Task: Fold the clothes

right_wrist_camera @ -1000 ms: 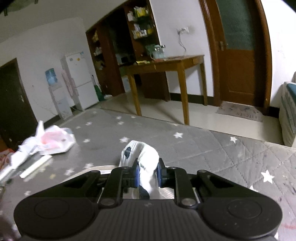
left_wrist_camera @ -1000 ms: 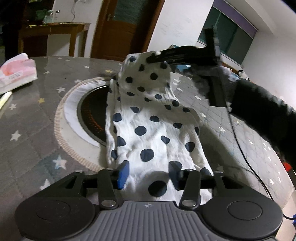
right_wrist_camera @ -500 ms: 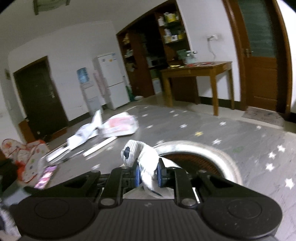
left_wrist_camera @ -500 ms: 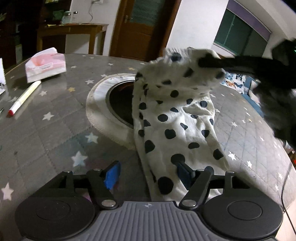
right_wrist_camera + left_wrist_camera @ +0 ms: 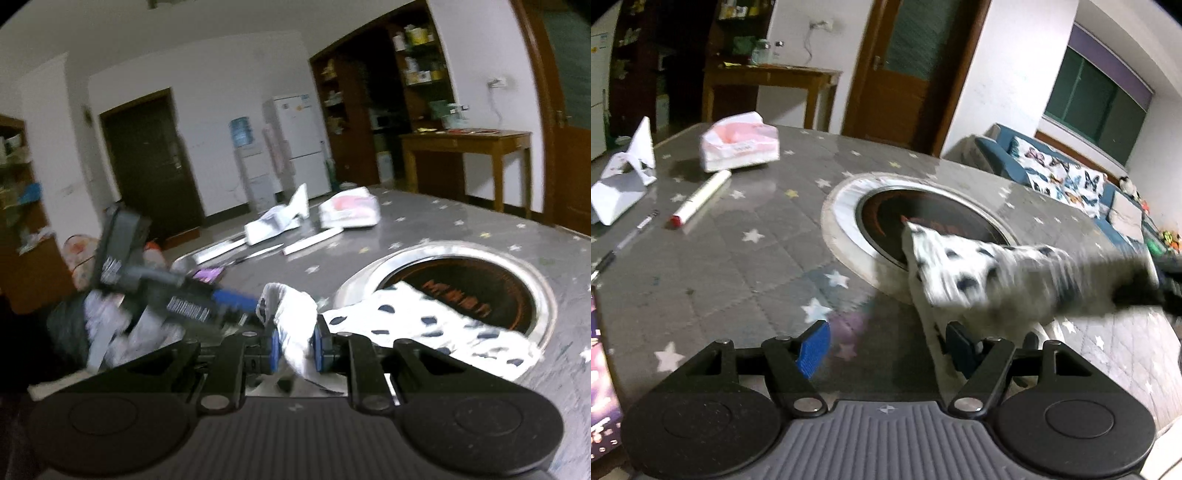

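A white cloth with dark polka dots [image 5: 960, 266] lies on the grey star-patterned table [image 5: 738, 251], partly over the round cooker recess [image 5: 923, 221]. My left gripper [image 5: 884, 339] is open and holds nothing; the cloth's near edge lies just beside its right finger. My right gripper [image 5: 296, 343] is shut on a bunched end of the cloth [image 5: 424, 321], lifted over the near part. In the left wrist view it is a blurred dark streak [image 5: 1126, 280] at the right. The left gripper's blue fingers [image 5: 232, 297] show close to the left of that bunch.
A pink tissue pack [image 5: 738, 147], a white marker [image 5: 701, 199], a pen [image 5: 628, 240] and folded white paper [image 5: 620, 184] lie on the table's far left. A lit screen [image 5: 598, 369] sits at the left edge. A blue sofa [image 5: 1071, 177] stands behind right.
My left gripper opened, let go of the cloth's near edge and shifted left. My right gripper carried the far end of the cloth back over the rest, toward the left gripper.
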The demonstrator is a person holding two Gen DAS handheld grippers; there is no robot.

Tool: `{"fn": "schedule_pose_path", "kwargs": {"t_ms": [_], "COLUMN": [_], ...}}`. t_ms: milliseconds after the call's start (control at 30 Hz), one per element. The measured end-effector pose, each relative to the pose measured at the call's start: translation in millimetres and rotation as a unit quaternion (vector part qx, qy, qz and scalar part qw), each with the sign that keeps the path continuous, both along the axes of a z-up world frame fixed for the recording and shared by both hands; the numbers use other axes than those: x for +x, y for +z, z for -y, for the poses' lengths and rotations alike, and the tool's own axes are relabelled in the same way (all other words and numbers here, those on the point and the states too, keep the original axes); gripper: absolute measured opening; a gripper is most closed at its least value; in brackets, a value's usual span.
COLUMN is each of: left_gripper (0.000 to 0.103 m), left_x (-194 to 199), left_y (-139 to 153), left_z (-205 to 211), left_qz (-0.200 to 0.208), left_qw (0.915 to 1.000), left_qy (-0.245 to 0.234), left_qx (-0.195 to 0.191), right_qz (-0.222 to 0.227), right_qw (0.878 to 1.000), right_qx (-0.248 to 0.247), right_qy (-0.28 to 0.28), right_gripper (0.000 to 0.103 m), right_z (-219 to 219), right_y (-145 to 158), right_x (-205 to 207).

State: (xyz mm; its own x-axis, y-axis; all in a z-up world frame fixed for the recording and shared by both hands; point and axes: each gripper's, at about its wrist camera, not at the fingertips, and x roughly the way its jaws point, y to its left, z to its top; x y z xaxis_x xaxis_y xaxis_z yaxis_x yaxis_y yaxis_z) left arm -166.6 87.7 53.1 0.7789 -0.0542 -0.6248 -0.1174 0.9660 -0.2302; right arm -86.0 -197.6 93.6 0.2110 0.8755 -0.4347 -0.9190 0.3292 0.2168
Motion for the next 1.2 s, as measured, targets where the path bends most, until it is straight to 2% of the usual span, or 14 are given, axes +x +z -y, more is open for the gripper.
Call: {"fn": "schedule_pose_path", "kwargs": {"t_ms": [100, 167, 300, 467, 767, 967, 1067, 1200], "left_gripper": [0.073, 0.073, 0.074, 0.074, 0.076, 0.071, 0.066, 0.066], "left_x": [-5.6, -8.3, -11.4, -10.5, 1.5, 8.3, 4.0, -4.7], "left_y": [4.8, 7.4, 12.8, 20.3, 29.7, 10.3, 2.0, -5.7], "left_z": [-4.6, -5.7, -3.8, 5.1, 47.3, 65.6, 72.6, 81.9], "left_qz": [0.008, 0.013, 0.023, 0.038, 0.078, 0.059, 0.054, 0.054], "left_qw": [0.9999, 0.9998, 0.9997, 0.9992, 0.9926, 0.9890, 0.9870, 0.9837], "left_qy": [0.010, 0.013, 0.008, -0.011, -0.090, -0.129, -0.147, -0.170], "left_qx": [-0.001, 0.000, 0.004, 0.004, -0.024, -0.043, -0.038, -0.024], "right_qz": [0.021, 0.034, 0.033, 0.022, -0.011, -0.006, -0.003, 0.007], "right_qw": [0.999, 0.999, 0.997, 0.998, 0.998, 0.994, 0.988, 0.982], "right_qx": [-0.017, -0.035, -0.054, -0.056, -0.048, -0.049, -0.046, -0.058], "right_qy": [0.016, 0.024, 0.040, 0.029, -0.031, -0.101, -0.146, -0.181], "right_gripper": [0.021, 0.031, 0.034, 0.047, 0.066, 0.075, 0.075, 0.075], "right_z": [3.0, 3.4, 7.4, 10.5, 2.5, 19.3, 25.6, 16.1], "right_y": [-6.6, -11.5, -19.0, -21.5, -33.0, -29.1, -27.4, -28.1], "right_x": [-15.7, -25.0, -39.4, -42.3, -25.5, -7.5, 10.9, 34.4]}}
